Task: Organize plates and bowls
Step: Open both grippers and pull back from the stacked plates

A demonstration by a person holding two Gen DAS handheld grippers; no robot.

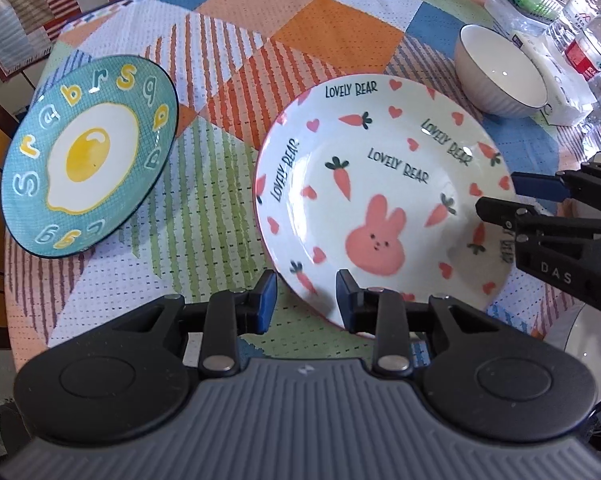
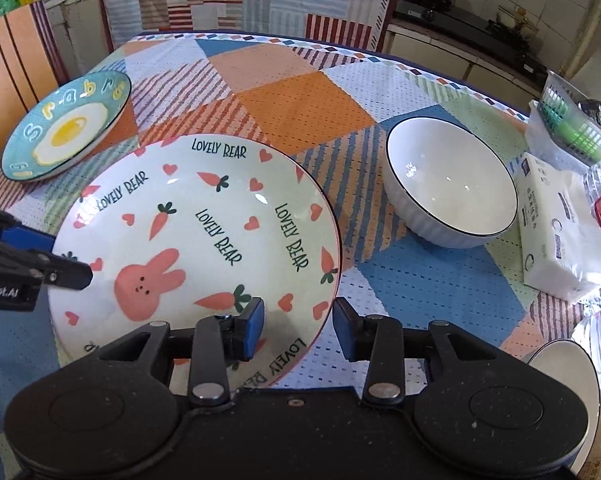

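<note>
While the rabbit plate (image 2: 196,248), printed "LOVELY BEAR" among carrots and hearts, lies on the patchwork tablecloth (image 2: 300,108), the left gripper (image 1: 306,300) and right gripper (image 2: 298,326) each straddle its rim, jaws apart and not clamping. An empty white bowl (image 2: 452,192) sits nearby, and a lettered egg plate (image 1: 88,156) sits apart.

A round cream ceramic plate (image 2: 220,240) carries a pink rabbit, orange carrots, pink hearts and dark lettering. A round teal plate (image 1: 88,156) shows a white-and-yellow fried egg ringed by yellow and white letters. A white ribbed bowl (image 2: 452,192) has a dark rim. The patchwork tablecloth (image 1: 300,32) mixes orange, blue, green and striped blocks.
</note>
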